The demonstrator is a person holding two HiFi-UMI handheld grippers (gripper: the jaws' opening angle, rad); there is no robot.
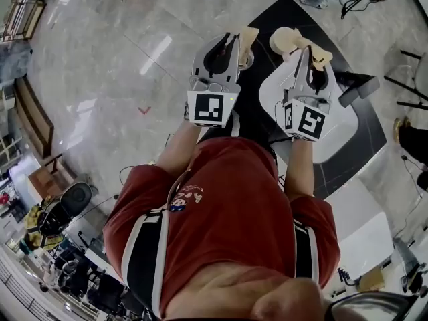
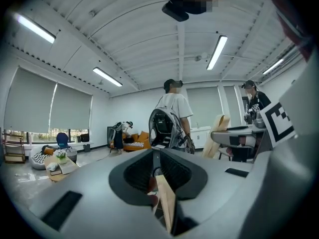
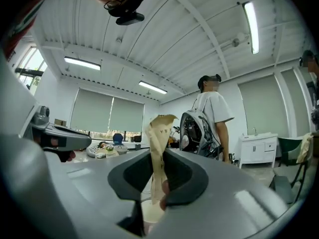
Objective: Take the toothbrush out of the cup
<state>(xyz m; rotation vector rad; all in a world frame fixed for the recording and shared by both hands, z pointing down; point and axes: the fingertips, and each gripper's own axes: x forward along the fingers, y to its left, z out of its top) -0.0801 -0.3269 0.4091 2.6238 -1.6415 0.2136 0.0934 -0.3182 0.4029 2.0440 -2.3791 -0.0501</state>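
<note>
The left gripper's [image 1: 233,45] jaws are opening round the toothbrush [image 2: 167,203]. It looks light and stiff, so grip its handle. The right gripper's [image 1: 307,53] jaws squeeze the soft cup [image 1: 284,40].

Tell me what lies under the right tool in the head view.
Under the right tool is a white rounded surface, probably a table, on a dark patch of floor. The tool and the forearm cover the part directly below them.

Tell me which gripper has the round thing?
The right gripper: a round tan cup shows at its jaws. Between the left gripper's opening jaws is only a flat strip.
</note>
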